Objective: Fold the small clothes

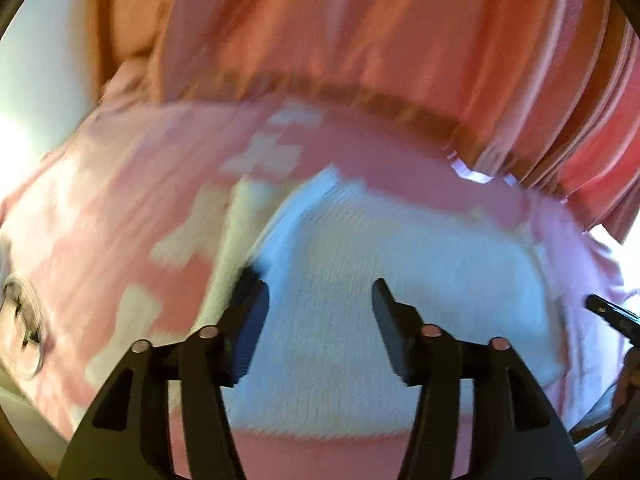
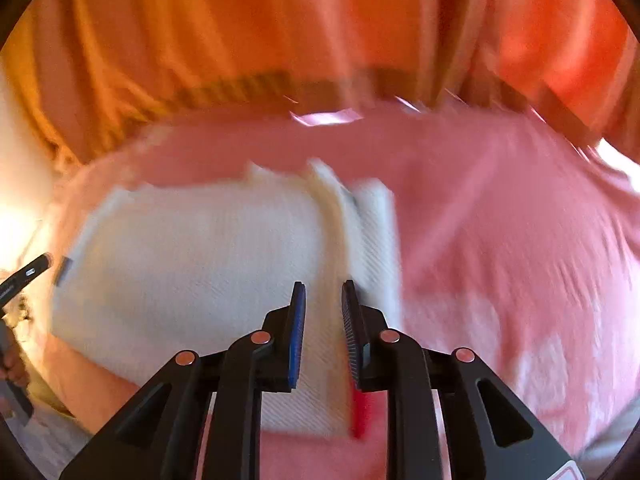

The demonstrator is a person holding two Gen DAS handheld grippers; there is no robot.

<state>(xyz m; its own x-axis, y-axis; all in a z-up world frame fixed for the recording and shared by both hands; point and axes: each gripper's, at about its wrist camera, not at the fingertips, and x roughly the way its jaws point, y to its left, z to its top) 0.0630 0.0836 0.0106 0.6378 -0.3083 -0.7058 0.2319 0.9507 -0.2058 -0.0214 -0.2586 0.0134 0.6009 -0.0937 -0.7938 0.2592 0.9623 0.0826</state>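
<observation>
Two tongs, left (image 1: 320, 300) and right (image 2: 323, 300) (both parted, empty), over white garment (image 1: 360, 280).

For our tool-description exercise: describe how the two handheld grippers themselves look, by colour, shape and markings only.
Both the left gripper and the right gripper are matt black, with angular linkage arms that have cut-out openings and round silvery-pink pivot pins. Each ends in two flat fingers; the right gripper's finger pads are ribbed and blue. A red-edged label shows at the right gripper's lower corner. No cables or sleeves are visible.

Both views motion-blurred; white knit garment (image 1: 360, 288) edges smeared; pink cloth (image 2: 500, 208) pattern unreadable; striped curtain (image 1: 400, 32) indistinct.
</observation>
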